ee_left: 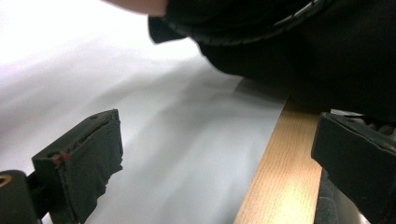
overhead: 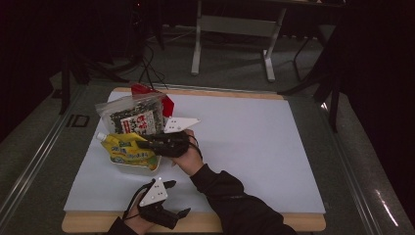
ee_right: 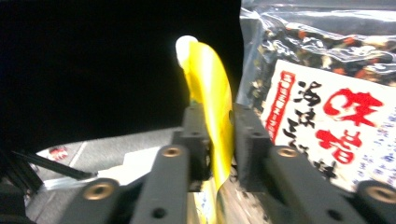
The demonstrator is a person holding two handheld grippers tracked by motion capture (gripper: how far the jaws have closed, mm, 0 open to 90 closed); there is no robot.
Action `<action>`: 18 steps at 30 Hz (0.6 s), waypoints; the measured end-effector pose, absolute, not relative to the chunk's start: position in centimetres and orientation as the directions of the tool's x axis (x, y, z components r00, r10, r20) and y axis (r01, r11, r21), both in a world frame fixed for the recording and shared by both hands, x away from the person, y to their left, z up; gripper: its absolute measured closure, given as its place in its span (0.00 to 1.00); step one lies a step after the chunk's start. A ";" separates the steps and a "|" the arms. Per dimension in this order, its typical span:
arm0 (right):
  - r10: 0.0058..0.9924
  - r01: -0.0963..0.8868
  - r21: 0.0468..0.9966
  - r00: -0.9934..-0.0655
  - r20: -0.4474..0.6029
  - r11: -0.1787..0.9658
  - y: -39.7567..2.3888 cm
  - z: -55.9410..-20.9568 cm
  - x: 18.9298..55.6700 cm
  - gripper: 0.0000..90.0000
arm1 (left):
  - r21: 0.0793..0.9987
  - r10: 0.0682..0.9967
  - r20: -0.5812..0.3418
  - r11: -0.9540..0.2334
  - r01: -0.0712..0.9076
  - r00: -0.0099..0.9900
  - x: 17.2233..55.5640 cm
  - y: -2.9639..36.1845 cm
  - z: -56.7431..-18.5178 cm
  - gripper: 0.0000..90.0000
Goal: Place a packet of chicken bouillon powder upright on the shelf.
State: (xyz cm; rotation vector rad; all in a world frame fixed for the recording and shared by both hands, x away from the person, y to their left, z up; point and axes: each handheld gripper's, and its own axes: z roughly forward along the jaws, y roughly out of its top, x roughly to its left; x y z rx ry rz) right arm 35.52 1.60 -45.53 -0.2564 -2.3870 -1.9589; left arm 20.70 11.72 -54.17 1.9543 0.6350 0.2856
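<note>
The yellow spouted pouch (overhead: 128, 151) lies near the left edge of the white sheet (overhead: 254, 147), about midway between near and far; just behind it, touching, sits the clear seaweed snack bag (overhead: 132, 116), with a red packet (overhead: 166, 103) at its far right corner; this cluster crowds the sheet's far-left part, while the whole right half lies bare and open. The right gripper (overhead: 147, 144) reaches leftward over the pouch; in the right gripper view (ee_right: 219, 140) the pouch's thin edge (ee_right: 210, 88) stands between the jaws, which are slightly parted, one pad touching it and a small gap showing on the other side. The left gripper (overhead: 178, 198) rests at the near wooden table edge (ee_left: 275, 177), jaws spread wide with nothing between them, the person's dark sleeve (ee_left: 317, 51) close ahead of it.
</note>
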 end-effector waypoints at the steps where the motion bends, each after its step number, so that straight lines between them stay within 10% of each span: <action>1: 0.101 0.161 0.967 -0.984 0.144 0.198 1.4 -45.4 35.5 0.78 | 0.888 0.548 -0.074 -0.344 0.305 0.833 20.7 11.7 -54.1 0.04; 18: 0.164 0.129 0.942 -0.983 0.081 0.309 -2.1 -46.9 34.5 0.50 | 0.891 0.552 -0.073 -0.337 0.302 0.831 20.9 11.9 -54.1 0.04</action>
